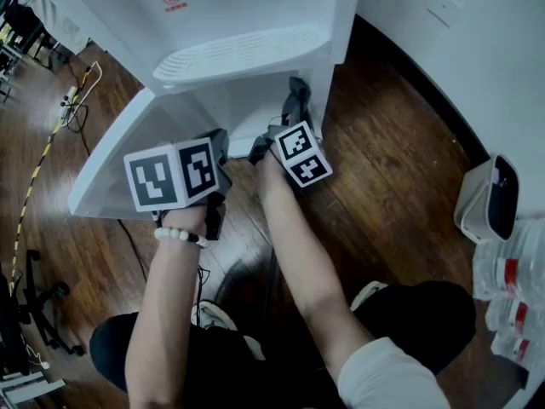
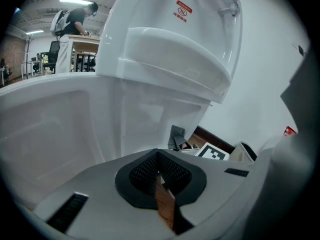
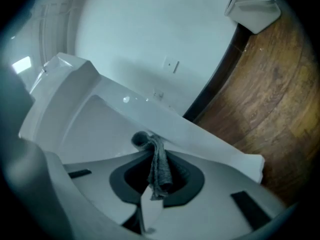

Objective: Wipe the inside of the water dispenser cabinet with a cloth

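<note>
The white water dispenser (image 1: 243,54) stands ahead with its lower cabinet (image 1: 247,109) open; the door (image 1: 119,160) swings out to the left. My right gripper (image 1: 294,119) is shut on a grey cloth (image 1: 297,95) at the right side of the cabinet opening. In the right gripper view the cloth (image 3: 160,166) hangs bunched between the jaws of the right gripper (image 3: 152,184), against the dispenser's white edge (image 3: 200,134). My left gripper (image 1: 220,146) is shut and holds nothing, beside the door's inner face (image 2: 55,129). The left gripper (image 2: 160,176) faces the cabinet, with the cloth (image 2: 176,135) to its right.
A white bin (image 1: 490,198) and several red-labelled water bottles (image 1: 511,288) sit on the wood floor at the right. Cables (image 1: 77,100) and a chair base (image 1: 34,305) lie to the left. The wall's dark baseboard (image 1: 426,83) runs behind. A person (image 2: 75,21) stands far back.
</note>
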A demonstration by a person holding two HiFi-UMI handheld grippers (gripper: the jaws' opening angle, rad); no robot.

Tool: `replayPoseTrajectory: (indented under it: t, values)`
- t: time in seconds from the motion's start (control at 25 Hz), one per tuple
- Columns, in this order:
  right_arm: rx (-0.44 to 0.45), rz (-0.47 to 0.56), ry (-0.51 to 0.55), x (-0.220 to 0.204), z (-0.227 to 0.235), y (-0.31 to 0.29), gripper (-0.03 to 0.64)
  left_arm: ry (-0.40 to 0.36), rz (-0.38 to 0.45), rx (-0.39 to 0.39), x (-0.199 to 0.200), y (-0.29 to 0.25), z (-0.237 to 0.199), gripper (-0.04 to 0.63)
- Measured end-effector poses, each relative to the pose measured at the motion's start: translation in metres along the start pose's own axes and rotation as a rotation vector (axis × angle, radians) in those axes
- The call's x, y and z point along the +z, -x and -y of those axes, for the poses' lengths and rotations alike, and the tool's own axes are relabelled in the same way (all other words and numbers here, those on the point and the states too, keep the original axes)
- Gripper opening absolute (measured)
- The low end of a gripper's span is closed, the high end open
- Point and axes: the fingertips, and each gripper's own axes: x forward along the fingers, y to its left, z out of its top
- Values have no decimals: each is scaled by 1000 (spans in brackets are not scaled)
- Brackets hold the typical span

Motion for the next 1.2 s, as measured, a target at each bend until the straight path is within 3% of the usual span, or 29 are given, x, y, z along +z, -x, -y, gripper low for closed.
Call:
replayPoseTrajectory:
  t: [0.28,0.64,0.72,0.88,1.04,1.2]
  values:
    - [-142,-87,-8,-37,63,-5,44,4,-12,1,-2,-7,-2,-3]
    - [-234,-143,-26,-55,102,-10,44,10,-29,10,-6,-16,-9,-3]
    - [-195,-196,72,-64,90,-14,44,11,-33,9,-7,-18,-9,-3]
    - [-88,-301,387,-82,54,-31,44,12,-39,10,-8,-21,-11,-3]
    - [-105,-410,458,-96,57,-50,44,15,-42,18,-10,-20,-19,-3]
    - [-92,-487,642,-108,47,-70,48,28,-42,26,-12,-18,-28,-3]
